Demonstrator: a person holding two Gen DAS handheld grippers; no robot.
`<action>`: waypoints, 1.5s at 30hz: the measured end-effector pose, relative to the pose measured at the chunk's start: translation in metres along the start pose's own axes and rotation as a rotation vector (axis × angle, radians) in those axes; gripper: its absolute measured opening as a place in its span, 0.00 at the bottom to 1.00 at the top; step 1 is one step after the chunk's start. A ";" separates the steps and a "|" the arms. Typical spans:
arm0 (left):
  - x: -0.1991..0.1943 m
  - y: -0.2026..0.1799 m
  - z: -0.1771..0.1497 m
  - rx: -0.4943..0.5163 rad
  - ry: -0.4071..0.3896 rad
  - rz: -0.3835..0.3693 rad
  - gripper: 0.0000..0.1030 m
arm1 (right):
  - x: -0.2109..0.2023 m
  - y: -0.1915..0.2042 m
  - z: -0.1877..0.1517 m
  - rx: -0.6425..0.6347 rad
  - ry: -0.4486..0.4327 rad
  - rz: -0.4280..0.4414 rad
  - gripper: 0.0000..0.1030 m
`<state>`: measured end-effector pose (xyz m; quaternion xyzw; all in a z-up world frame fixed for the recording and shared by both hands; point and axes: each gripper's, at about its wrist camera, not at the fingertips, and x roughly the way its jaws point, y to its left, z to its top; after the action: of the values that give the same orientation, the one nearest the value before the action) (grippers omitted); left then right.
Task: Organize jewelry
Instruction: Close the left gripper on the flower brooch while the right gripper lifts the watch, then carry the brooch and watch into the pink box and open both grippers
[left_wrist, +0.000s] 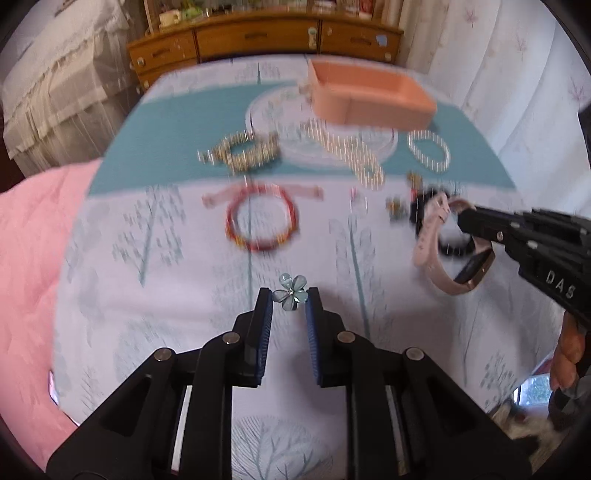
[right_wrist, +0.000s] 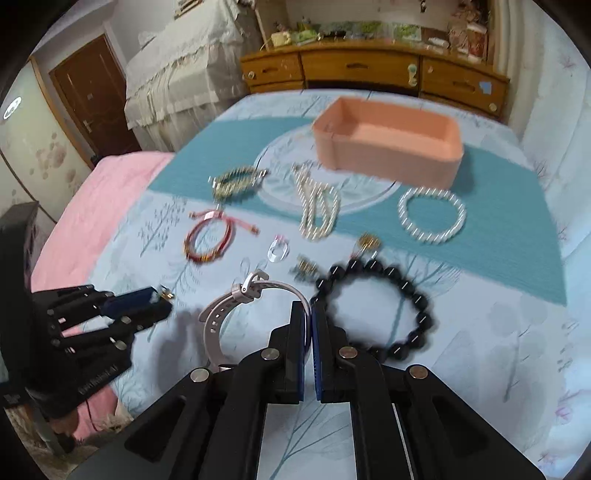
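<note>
My left gripper (left_wrist: 290, 301) is shut on a small pale-blue flower hair clip (left_wrist: 291, 291), held above the bedspread. My right gripper (right_wrist: 309, 308) is shut on the strap of a pink watch (right_wrist: 218, 317); the watch also shows in the left wrist view (left_wrist: 439, 251). An empty salmon-pink box (right_wrist: 391, 147) stands at the far side, partly on a clear round plate (right_wrist: 280, 177). Loose on the cloth lie a red cord bracelet (right_wrist: 208, 240), a gold bracelet (right_wrist: 236, 182), a pearl necklace (right_wrist: 317, 210), a white bead bracelet (right_wrist: 431, 214) and a black bead bracelet (right_wrist: 376, 310).
A clear ring (right_wrist: 277, 252) and small gold pieces (right_wrist: 306, 269) lie mid-cloth. A pink quilt (left_wrist: 29, 277) covers the left side of the bed. A wooden dresser (right_wrist: 373, 70) stands behind. A teal band (right_wrist: 480, 236) crosses the bedspread.
</note>
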<state>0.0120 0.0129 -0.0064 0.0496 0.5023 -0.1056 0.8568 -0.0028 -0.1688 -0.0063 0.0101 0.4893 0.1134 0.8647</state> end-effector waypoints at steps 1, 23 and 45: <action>-0.005 0.001 0.011 0.002 -0.026 0.007 0.15 | -0.004 -0.003 0.006 0.006 -0.017 -0.012 0.04; 0.090 -0.035 0.254 -0.003 -0.113 -0.106 0.15 | 0.049 -0.138 0.197 0.310 -0.154 -0.214 0.04; 0.171 -0.044 0.249 -0.077 0.058 -0.225 0.24 | 0.096 -0.121 0.163 0.259 -0.102 -0.214 0.37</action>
<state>0.2940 -0.1002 -0.0326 -0.0370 0.5331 -0.1804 0.8258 0.2056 -0.2516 -0.0178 0.0749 0.4537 -0.0437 0.8870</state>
